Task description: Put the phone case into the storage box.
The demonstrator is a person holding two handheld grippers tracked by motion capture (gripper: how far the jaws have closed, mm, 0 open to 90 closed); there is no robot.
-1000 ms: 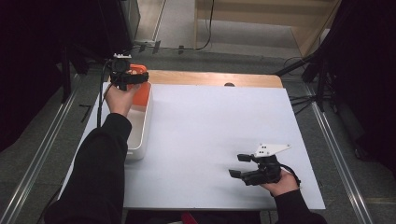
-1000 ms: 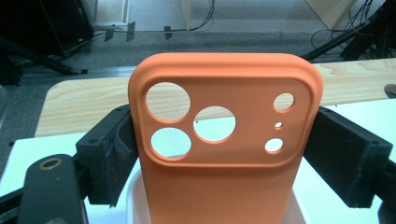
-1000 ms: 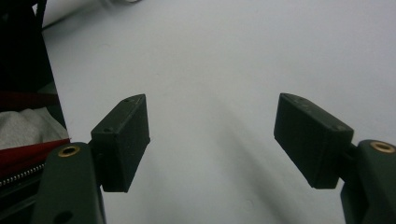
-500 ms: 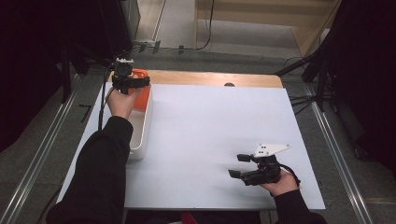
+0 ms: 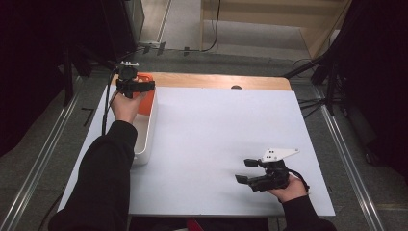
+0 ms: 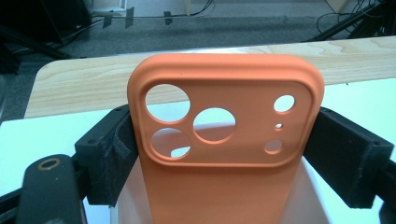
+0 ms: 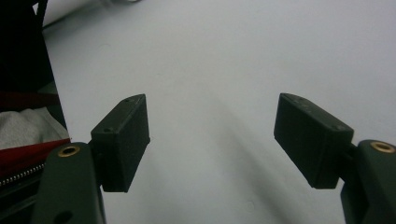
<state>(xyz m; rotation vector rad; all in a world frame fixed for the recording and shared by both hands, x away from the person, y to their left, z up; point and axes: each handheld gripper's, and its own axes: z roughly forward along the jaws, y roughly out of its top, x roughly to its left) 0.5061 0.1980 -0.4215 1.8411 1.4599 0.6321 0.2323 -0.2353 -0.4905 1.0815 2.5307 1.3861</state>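
An orange phone case (image 6: 224, 79) with round camera cutouts stands upright between the pads (image 6: 105, 149) of my left gripper (image 6: 224, 135), which is shut on its two long edges. In the high view my left gripper (image 5: 143, 87) holds the orange case (image 5: 147, 102) above the far end of a white bin (image 5: 144, 144) at the table's left side. My right gripper (image 5: 248, 171) rests near the front right of the white table (image 5: 216, 130), jaws pointing left. In the right gripper view my right gripper (image 7: 212, 135) is open with nothing between its pads.
A bare wooden strip (image 5: 207, 81) runs along the table's far edge. Beyond it, cables and stand legs (image 5: 332, 91) lie on the floor. A metal rail (image 5: 43, 159) runs along the left side. Red and grey fabric (image 7: 28, 130) shows at the right gripper view's left edge.
My left gripper with the orange case has drifted slightly nearer and to the right over the bin's far end. The right gripper has not moved.
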